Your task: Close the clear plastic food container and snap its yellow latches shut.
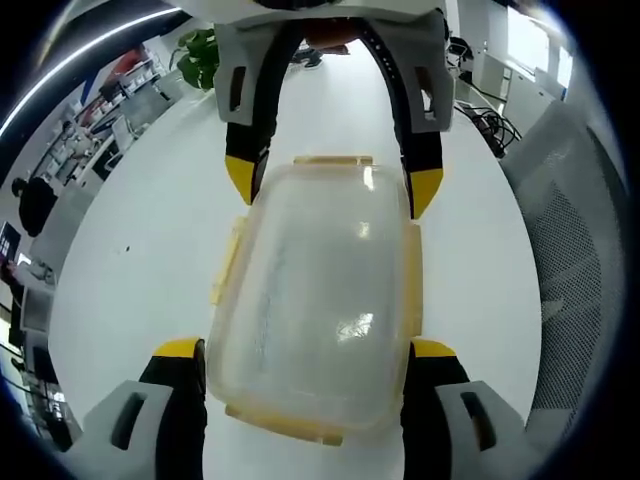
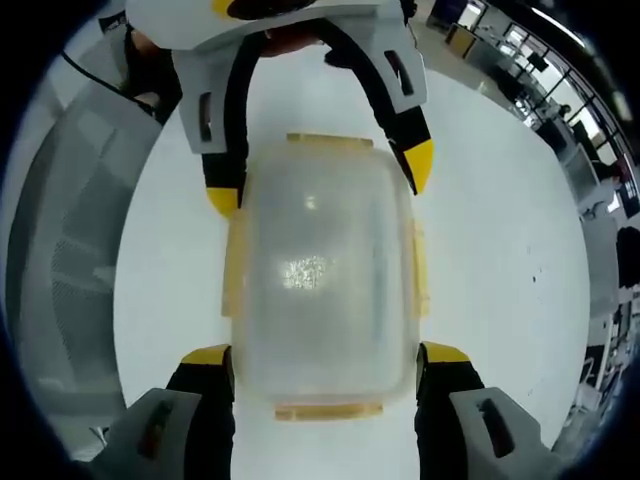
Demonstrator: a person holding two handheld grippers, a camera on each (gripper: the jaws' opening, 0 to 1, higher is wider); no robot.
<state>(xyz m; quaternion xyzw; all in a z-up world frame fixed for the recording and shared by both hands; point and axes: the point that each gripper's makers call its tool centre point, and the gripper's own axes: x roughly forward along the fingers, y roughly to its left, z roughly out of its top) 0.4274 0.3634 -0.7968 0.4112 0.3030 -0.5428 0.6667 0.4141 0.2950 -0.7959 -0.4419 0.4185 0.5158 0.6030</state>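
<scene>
A clear plastic container (image 1: 320, 290) with its lid on rests on a white table (image 1: 150, 230). Yellow latches show on its edges: the far one (image 1: 333, 160), the left one (image 1: 228, 265) flaring outward, and the near one (image 1: 285, 425). My left gripper (image 1: 306, 348) is open, its jaws straddling the near end close against the sides. My right gripper (image 1: 332, 185) comes from the opposite side, open around the far end. In the right gripper view the container (image 2: 320, 270) lies between the right gripper (image 2: 326, 354) and the left gripper (image 2: 321, 182); side latches (image 2: 233, 270) stick out slightly.
A grey mesh chair (image 1: 580, 270) stands beside the table edge, also seen as the chair (image 2: 70, 270) in the right gripper view. A green plant (image 1: 200, 55) and office desks lie beyond the table. A person (image 1: 35, 205) stands far off.
</scene>
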